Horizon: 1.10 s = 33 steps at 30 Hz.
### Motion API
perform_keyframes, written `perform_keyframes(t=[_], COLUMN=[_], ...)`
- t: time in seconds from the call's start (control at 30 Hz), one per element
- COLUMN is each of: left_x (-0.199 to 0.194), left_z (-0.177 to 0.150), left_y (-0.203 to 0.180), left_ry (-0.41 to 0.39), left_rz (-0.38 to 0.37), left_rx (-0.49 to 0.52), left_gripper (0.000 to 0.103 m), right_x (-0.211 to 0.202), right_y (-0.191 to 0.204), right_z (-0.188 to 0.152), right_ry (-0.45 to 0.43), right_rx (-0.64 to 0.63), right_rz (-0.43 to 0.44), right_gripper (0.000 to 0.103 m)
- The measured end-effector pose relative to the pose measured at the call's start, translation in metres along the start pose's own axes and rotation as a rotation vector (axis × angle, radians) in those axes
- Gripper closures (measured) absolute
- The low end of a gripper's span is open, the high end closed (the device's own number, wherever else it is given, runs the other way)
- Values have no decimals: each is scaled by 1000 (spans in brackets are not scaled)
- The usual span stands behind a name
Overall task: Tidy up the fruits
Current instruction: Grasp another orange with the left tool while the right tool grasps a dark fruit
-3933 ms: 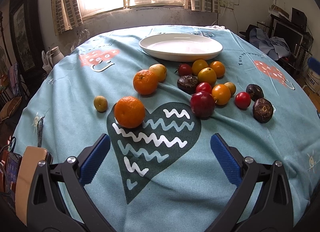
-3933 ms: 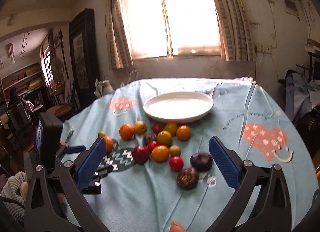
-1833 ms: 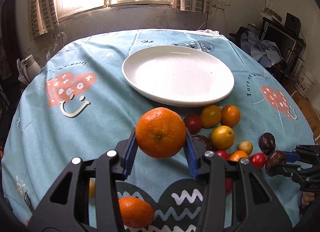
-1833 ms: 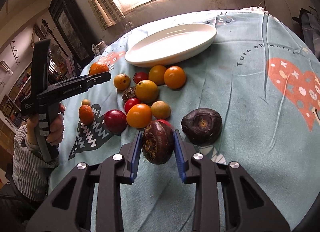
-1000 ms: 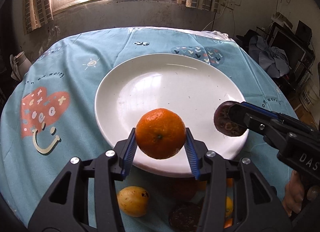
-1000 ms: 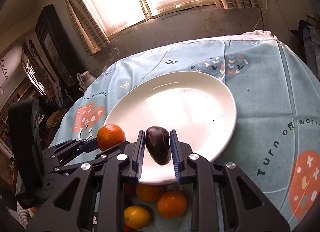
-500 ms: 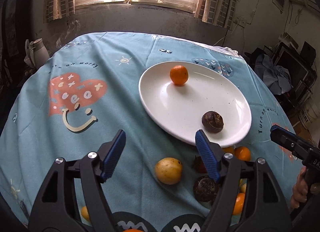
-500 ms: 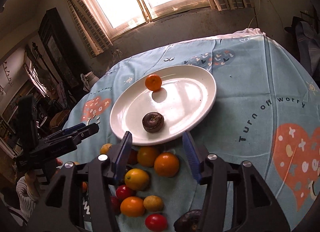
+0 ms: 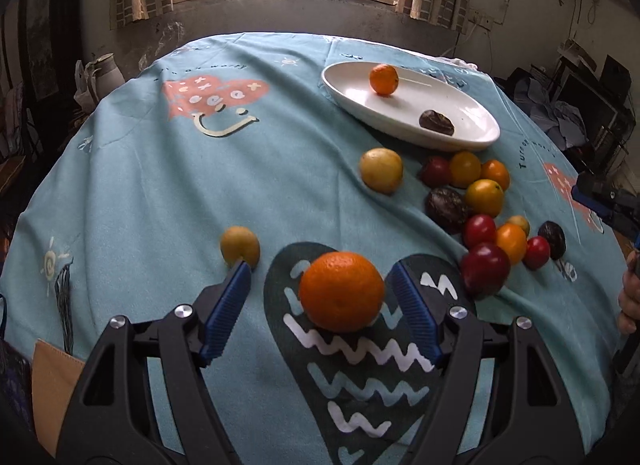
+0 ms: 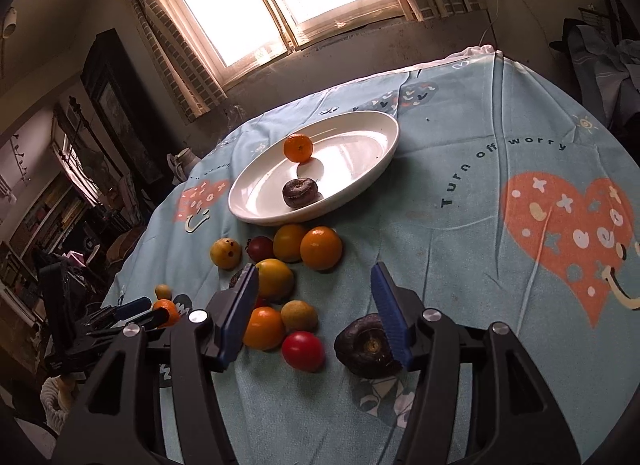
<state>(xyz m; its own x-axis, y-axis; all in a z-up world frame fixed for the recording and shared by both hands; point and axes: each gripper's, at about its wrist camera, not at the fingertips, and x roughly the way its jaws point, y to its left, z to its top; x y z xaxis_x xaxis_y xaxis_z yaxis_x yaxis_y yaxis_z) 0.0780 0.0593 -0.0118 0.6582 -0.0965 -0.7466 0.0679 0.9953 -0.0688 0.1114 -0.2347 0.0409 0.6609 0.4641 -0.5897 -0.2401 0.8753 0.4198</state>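
I am holding my left gripper (image 9: 320, 301) released, an orange (image 9: 341, 291) lying between its jaws untouched. My right gripper (image 10: 316, 309) is opening, a dark fruit (image 10: 366, 347) just beneath its right jaw.

Glossy white ceramic plate (image 10: 372, 177); matt printed cloth (image 9: 168, 193) over the tabletop; orange (image 9: 341, 291) skin dimpled.

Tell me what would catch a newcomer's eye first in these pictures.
Probably the big orange mandarin on the dark heart print of the blue tablecloth, sitting untouched between the open left tool's blue pads. Beyond it, the oval white plate holds one small orange mandarin and one dark wrinkled fruit. A colourful fruit cluster lies just in front of the plate.
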Motion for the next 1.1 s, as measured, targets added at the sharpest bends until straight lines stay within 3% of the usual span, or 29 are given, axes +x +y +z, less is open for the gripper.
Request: perform_keyframes(t=[0.1, 0.27, 0.4, 0.6, 0.73, 1.1], left_x=[2, 10, 17, 23, 20, 13], left_z=[-4, -2, 2, 5, 4, 4], left_y=[-14, -14, -9, 2, -1, -8], left_ry=[2, 40, 64, 80, 63, 35], left_rz=[4, -26, -51, -54, -53, -48], left_rx=[65, 46, 13, -39, -29, -2], left_gripper=[28, 30, 46, 58, 59, 59], right_x=[-2, 0, 2, 7, 10, 24], right_y=[-3, -2, -2, -3, -7, -17], right_z=[-12, -19, -20, -24, -32, -34], right_ry=[11, 29, 39, 72, 116, 188], right_rx=[0, -5, -4, -14, -28, 6], right_rz=[-19, -29, -35, -67, -130, -122], right_gripper=[44, 44, 44, 43, 43, 45])
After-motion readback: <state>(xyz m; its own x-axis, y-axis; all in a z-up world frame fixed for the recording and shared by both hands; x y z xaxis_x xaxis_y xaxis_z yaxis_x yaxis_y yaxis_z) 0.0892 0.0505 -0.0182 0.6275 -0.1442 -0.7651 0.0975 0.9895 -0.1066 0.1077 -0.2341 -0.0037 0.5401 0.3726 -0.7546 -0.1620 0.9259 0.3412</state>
